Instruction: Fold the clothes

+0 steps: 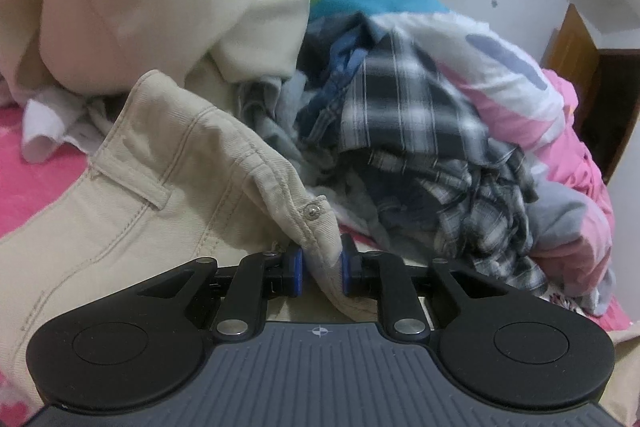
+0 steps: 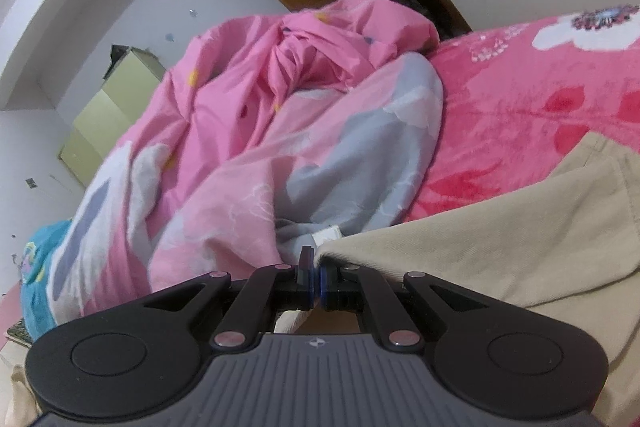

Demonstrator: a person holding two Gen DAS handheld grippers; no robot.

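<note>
Where both grippers pinch beige trousers (image 1: 132, 195): waistband edge, pink bed beyond.

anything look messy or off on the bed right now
Yes. Behind the beige trousers, unfolded clothes sit in a jumbled heap, a plaid shirt crumpled on top. A pink quilt lies bunched on the bed. Both the left gripper and the right gripper pinch trouser edges. No damage shows.
</note>
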